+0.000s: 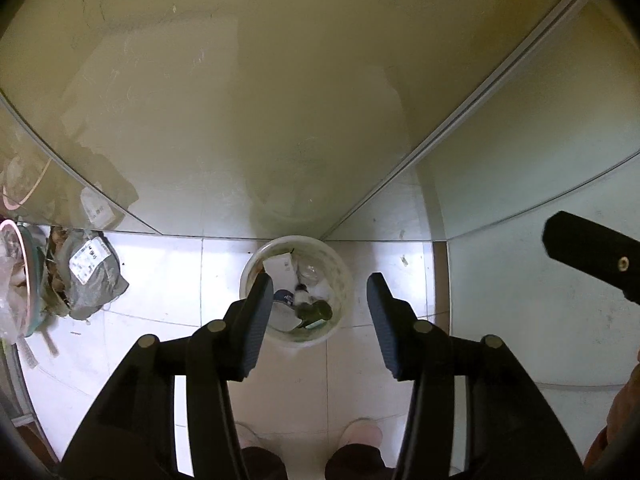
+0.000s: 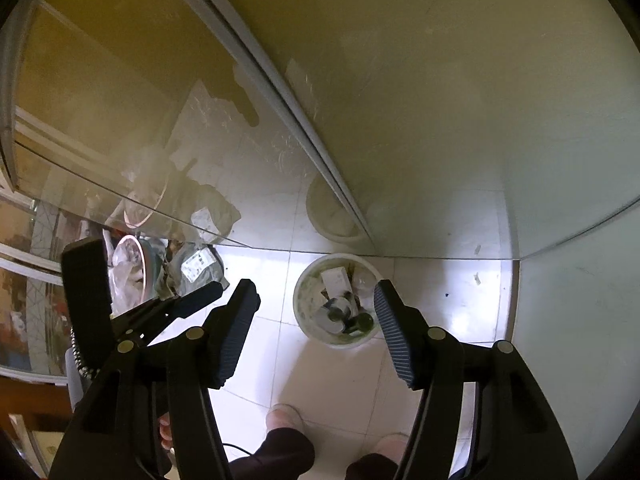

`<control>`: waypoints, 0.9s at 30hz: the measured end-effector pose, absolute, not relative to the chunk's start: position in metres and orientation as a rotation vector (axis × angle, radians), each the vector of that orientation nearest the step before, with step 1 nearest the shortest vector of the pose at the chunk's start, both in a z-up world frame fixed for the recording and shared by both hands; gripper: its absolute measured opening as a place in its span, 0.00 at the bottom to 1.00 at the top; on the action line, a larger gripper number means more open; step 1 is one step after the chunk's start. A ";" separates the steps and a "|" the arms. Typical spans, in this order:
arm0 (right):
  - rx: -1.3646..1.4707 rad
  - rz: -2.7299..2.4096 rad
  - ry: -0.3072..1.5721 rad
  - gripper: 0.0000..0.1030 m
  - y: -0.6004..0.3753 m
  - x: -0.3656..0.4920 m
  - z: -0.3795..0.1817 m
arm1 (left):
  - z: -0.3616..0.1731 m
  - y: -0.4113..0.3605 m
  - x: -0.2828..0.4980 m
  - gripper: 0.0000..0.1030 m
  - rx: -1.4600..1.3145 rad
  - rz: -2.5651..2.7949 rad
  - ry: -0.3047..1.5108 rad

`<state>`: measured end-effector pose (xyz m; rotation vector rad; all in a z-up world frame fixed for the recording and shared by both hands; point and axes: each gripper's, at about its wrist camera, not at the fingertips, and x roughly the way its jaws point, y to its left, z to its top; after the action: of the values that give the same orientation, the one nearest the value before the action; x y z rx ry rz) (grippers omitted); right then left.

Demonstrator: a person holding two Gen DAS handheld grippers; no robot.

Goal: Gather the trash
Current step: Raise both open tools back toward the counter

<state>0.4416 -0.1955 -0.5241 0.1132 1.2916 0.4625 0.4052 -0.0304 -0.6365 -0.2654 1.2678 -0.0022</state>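
Observation:
A white round trash bin (image 1: 340, 280) stands on the tiled floor in a corner, also in the right wrist view (image 2: 308, 304). It holds a white box (image 1: 280, 266), a dark green bottle (image 1: 316, 312) and other small trash. My left gripper (image 1: 320, 296) is open and empty, held above the bin. My right gripper (image 2: 316, 300) is open and empty, also above the bin. The left gripper shows in the right wrist view (image 2: 160, 304); the right gripper's body shows at the right edge of the left wrist view (image 1: 592, 252).
A grey parcel bag with a white label (image 1: 90, 276) lies on the floor left of the bin, next to a bowl with plastic (image 1: 16, 280). Glossy wall panels (image 1: 280, 100) meet behind the bin. The person's slippers (image 2: 284, 420) are below.

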 end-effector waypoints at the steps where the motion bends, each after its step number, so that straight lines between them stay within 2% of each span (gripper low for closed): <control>1: 0.111 0.460 1.284 0.56 -0.196 0.440 -0.518 | -0.628 -0.031 0.403 0.46 -0.266 -0.003 1.266; 4: 0.097 0.462 1.258 0.56 -0.198 0.435 -0.492 | -0.596 -0.030 0.394 0.46 -0.253 -0.001 1.244; 8: 0.064 0.476 1.194 0.56 -0.204 0.425 -0.435 | -0.527 -0.028 0.377 0.46 -0.236 0.010 1.191; 19: 0.052 0.572 0.938 0.56 -0.241 0.350 -0.207 | -0.253 -0.042 0.290 0.49 -0.233 0.092 0.885; 27: 0.042 0.545 0.650 0.56 -0.256 0.265 -0.075 | -0.104 -0.058 0.207 0.56 -0.174 0.054 0.643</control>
<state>0.2655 -0.2562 -0.0752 0.0425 0.6497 0.5452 0.2068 -0.0585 -0.1042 -0.1736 0.6429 0.0540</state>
